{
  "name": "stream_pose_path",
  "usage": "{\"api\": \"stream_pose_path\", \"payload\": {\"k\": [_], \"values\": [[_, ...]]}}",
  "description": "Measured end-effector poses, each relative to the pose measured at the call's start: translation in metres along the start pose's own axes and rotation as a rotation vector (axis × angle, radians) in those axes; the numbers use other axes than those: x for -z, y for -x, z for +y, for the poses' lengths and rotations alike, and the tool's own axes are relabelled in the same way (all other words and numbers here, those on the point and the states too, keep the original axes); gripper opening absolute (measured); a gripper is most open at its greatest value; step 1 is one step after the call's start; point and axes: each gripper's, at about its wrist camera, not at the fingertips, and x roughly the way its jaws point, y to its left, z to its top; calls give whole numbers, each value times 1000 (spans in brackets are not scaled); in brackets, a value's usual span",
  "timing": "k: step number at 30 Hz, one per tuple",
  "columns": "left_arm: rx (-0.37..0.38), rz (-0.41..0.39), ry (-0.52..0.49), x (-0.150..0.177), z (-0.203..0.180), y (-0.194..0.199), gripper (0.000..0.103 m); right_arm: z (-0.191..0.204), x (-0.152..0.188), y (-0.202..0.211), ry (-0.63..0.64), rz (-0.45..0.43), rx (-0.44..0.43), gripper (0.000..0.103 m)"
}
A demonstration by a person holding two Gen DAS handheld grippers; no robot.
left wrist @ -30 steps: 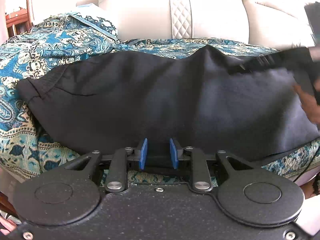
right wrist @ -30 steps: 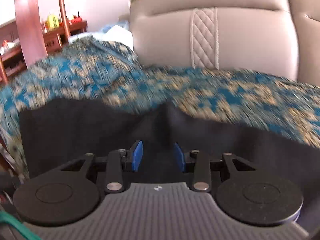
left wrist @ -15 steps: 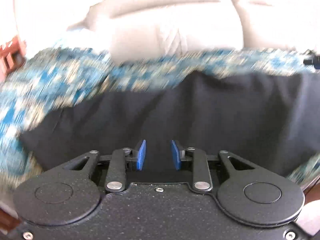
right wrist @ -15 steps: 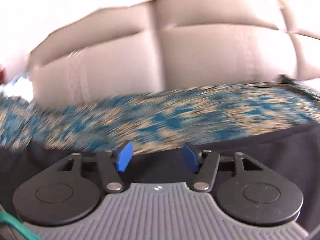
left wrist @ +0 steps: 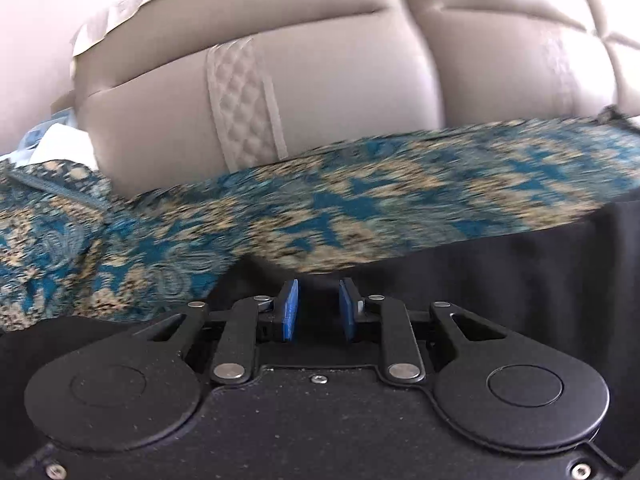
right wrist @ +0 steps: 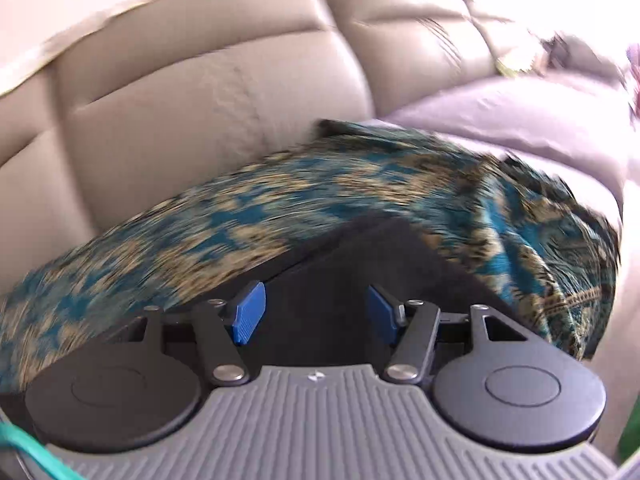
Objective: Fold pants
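Pants (left wrist: 500, 276): black cloth lying on the patterned throw, along the near edge of both views, under and just ahead of both grippers.
Left gripper (left wrist: 318, 314): blue pads stand a little apart with dark cloth showing in the gap; whether they touch the cloth cannot be told.
Right gripper (right wrist: 316, 314): blue pads spread wide, nothing between them, black cloth below.
Left view only: quilted strip (left wrist: 242, 108) running down a beige sofa back (left wrist: 340, 80); pale, light-blue cloth (left wrist: 52, 140) at the far left; the pants' far edge runs straight off to the right.
Right view only: pants come to a folded corner (right wrist: 384, 236); a lilac cushion (right wrist: 520, 120) beyond the throw's end; a green cord (right wrist: 24, 448) at the lower left.
Surface: teal-and-tan patterned throw (left wrist: 360, 200), blurred, draped over the sofa seat.
Room: bright, washed-out light at the upper right of the right view.
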Motion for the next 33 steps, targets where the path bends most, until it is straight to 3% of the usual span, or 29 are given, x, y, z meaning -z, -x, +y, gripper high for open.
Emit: {"api": "stream_pose_path", "payload": {"k": [4, 6, 8, 11, 16, 18, 20, 23, 30, 33], "values": [[-95, 30, 69, 6, 23, -25, 21, -18, -23, -40, -75, 95, 56, 65], [-128, 26, 72, 7, 27, -29, 21, -16, -26, -52, -45, 106, 66, 42], [-147, 17, 50, 8, 25, -32, 21, -7, -27, -56, 20, 104, 78, 10], [-177, -2, 17, 10, 22, -37, 22, -3, -28, -62, 63, 84, 73, 2], [-197, 6, 46, 8, 30, -46, 27, -9, -40, -76, 47, 84, 5, 2], [-199, 14, 73, 7, 38, -49, 31, -16, -44, -72, 7, 89, -80, 4], [-184, 17, 97, 7, 45, -50, 32, -23, -46, -63, -24, 82, -129, 23], [-188, 20, 102, 8, 48, -51, 35, -39, -41, -33, -41, 39, -89, 46], [-209, 52, 81, 4, 42, -50, 35, -110, 9, 45, -274, -45, 54, 48], [-199, 79, 103, 0, 45, -51, 35, -127, 31, 65, -323, -40, 114, 48]]}}
